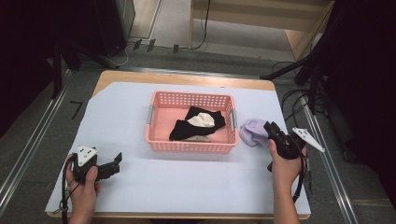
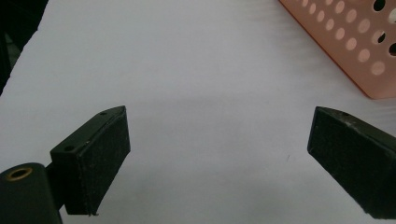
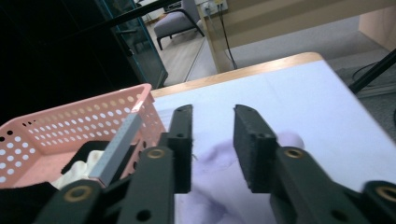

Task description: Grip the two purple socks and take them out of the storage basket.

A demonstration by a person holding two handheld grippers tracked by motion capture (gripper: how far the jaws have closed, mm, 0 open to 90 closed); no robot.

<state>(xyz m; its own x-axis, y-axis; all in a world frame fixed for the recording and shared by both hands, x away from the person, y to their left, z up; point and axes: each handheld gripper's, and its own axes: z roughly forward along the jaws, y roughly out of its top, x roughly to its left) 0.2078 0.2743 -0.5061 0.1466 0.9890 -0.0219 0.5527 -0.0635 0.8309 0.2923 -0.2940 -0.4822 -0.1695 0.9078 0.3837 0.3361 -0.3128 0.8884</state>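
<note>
Looking along your left gripper (image 2: 219,154), you see its two black jaws rising from the bottom edge, set wide apart with nothing between them. Each carries a dark, slightly speckled pad. Beneath them lies the pale white table cover (image 2: 196,70), bare in the gap. At the upper right corner sits the perforated wall of a pink basket (image 2: 355,42), apart from the jaws; its contents probably lie out of frame.

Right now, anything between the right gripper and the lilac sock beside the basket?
Nothing visible. The right gripper sits right at the lilac sock, jaws apart with the sock's fabric showing through the gap. The pink basket stands off to one side, out of the path.
</note>
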